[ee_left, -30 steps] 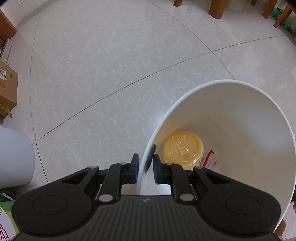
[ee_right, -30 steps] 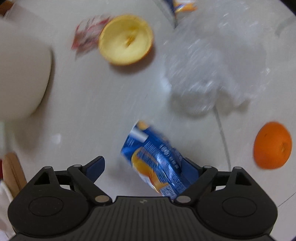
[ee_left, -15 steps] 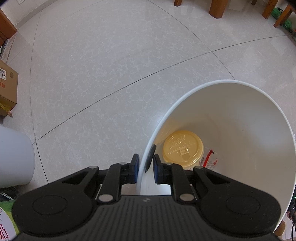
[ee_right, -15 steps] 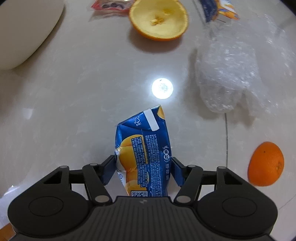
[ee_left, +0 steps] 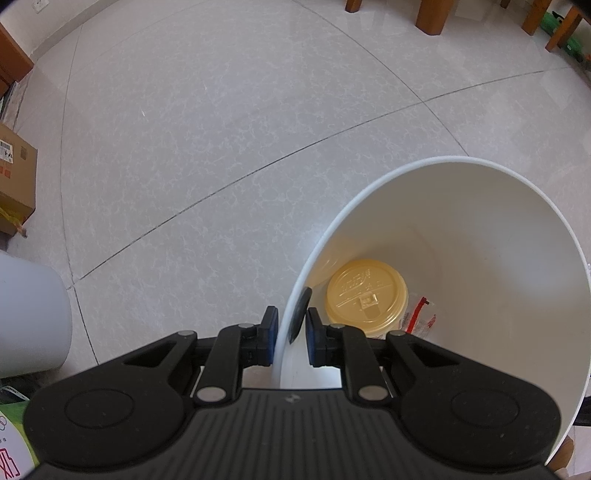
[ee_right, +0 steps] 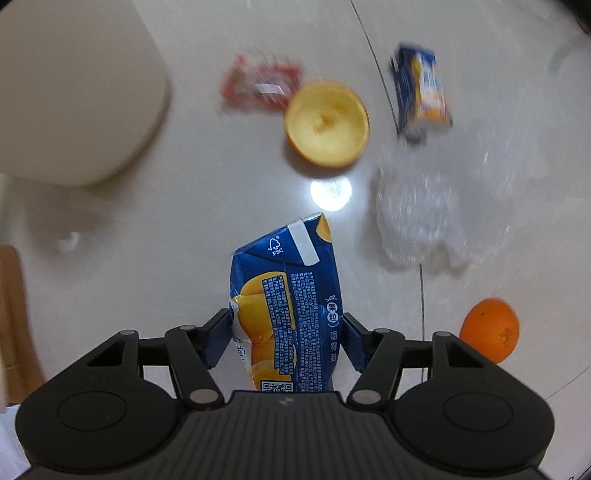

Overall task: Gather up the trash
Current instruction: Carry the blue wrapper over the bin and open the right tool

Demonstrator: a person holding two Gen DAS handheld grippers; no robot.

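Note:
My left gripper (ee_left: 289, 331) is shut on the rim of a white bin (ee_left: 498, 236), one finger inside the wall and one outside. At the bin's bottom lie a yellow cup lid (ee_left: 367, 298) and a red-and-white wrapper (ee_left: 421, 318). In the right wrist view my right gripper (ee_right: 284, 338) is shut on a crushed blue juice carton (ee_right: 286, 314), held above the floor. On the floor beyond lie a hollowed orange half (ee_right: 327, 123), a red wrapper (ee_right: 260, 86), a second blue carton (ee_right: 421, 94), a crumpled clear plastic bag (ee_right: 436, 206) and a whole orange (ee_right: 489, 328).
The white bin's outer wall (ee_right: 74, 92) fills the upper left of the right wrist view. A cardboard box (ee_left: 14, 177) and a pale cylinder (ee_left: 29, 314) stand at the left of the left wrist view. Wooden furniture legs (ee_left: 430, 14) rise at the far edge of the tiled floor.
The right gripper has closed on the blue carton and lifted it away from the floor, so the litter looks smaller. The left gripper still holds the bin rim unmoved.

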